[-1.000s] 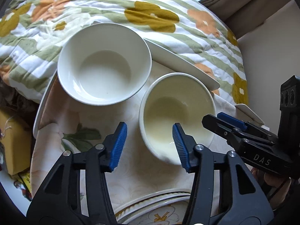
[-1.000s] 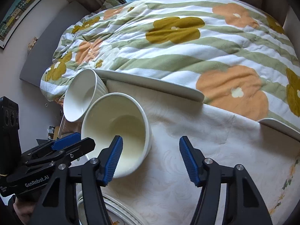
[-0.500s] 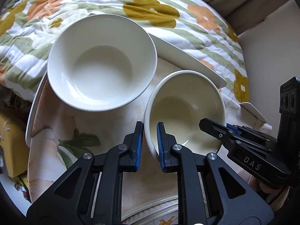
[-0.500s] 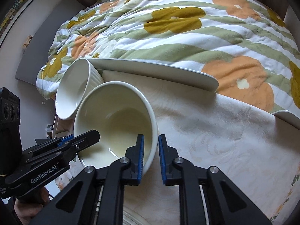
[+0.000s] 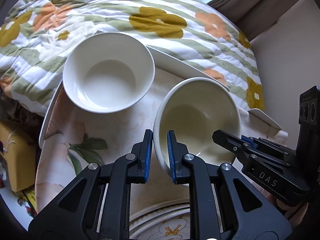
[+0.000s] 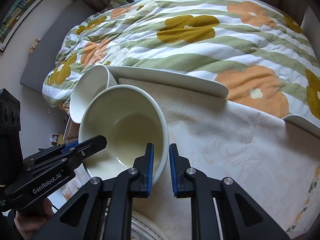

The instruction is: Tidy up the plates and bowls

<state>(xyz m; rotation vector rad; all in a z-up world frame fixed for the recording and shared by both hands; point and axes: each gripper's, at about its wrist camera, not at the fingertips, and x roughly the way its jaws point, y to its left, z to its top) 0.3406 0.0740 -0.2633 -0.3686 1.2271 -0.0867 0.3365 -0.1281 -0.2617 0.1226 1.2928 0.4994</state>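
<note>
A cream bowl (image 5: 198, 118) is held by both grippers, lifted and tilted over the cloth. My left gripper (image 5: 160, 152) is shut on its near-left rim, one finger inside and one outside. My right gripper (image 6: 161, 164) is shut on its opposite rim; the bowl also shows in the right wrist view (image 6: 124, 128). A second white bowl (image 5: 109, 72) stands on the table at the back left; it also shows in the right wrist view (image 6: 90, 92). The right gripper shows in the left wrist view (image 5: 246, 142) and the left gripper in the right wrist view (image 6: 68, 148).
A white tray-like table (image 5: 176, 62) with a floral cloth (image 5: 112, 124) stands on a bed with a flowered quilt (image 5: 120, 14). A stack of patterned plates (image 5: 172, 226) lies at the near edge. A yellow box (image 5: 14, 156) sits left.
One second ago both grippers were open beside the cream bowl. They shut on its opposite rims and have since raised it a little and tilted it.
</note>
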